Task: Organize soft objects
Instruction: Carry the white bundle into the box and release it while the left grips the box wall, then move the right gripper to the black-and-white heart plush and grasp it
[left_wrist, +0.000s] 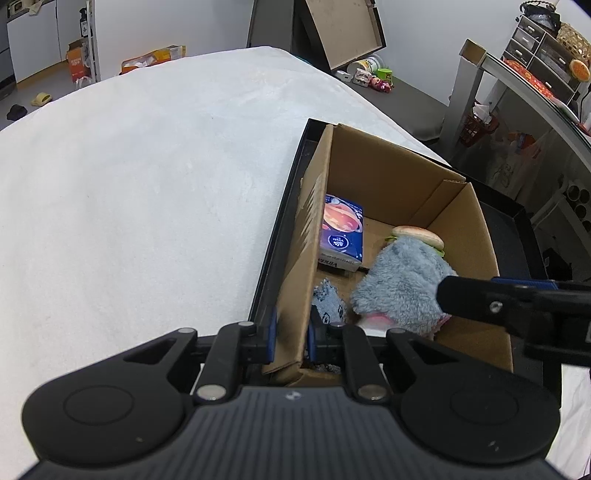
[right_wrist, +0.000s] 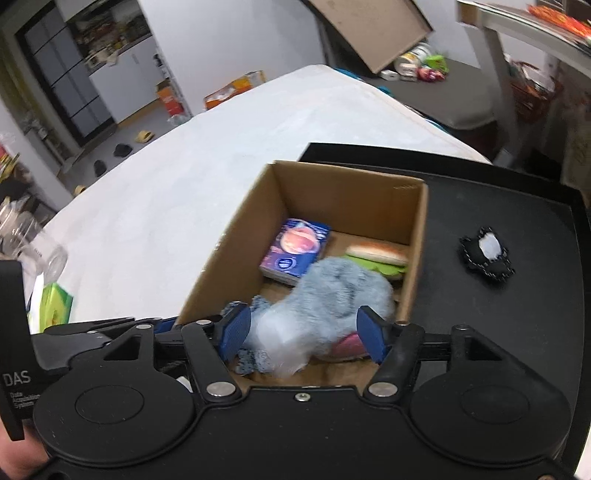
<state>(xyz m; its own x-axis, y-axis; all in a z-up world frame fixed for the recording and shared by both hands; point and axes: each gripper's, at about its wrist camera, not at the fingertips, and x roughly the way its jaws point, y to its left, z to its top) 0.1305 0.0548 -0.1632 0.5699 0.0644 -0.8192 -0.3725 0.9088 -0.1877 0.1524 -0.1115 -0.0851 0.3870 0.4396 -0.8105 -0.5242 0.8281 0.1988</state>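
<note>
Inside cardboard box (right_wrist: 347, 192) — tissue pack (right_wrist: 295, 251), plush (right_wrist: 332, 291), toy sandwich (right_wrist: 376, 254).

Cardboard box (right_wrist: 236, 251): matt brown corrugated paperboard. Plush toy (right_wrist: 332, 291): long, shaggy grey-blue pile. Tissue pack (right_wrist: 295, 251): glossy printed wrap. Sandwich toy (right_wrist: 376, 254): smooth, soft-looking bun. Tray (right_wrist: 480, 192): matt black. Bed (left_wrist: 147, 184): white, finely textured cloth. Felt piece (right_wrist: 487, 254): black, stitched edges. Left gripper (left_wrist: 291, 339): matt black plastic, ribbed blue pads, bright metal pins.
</note>
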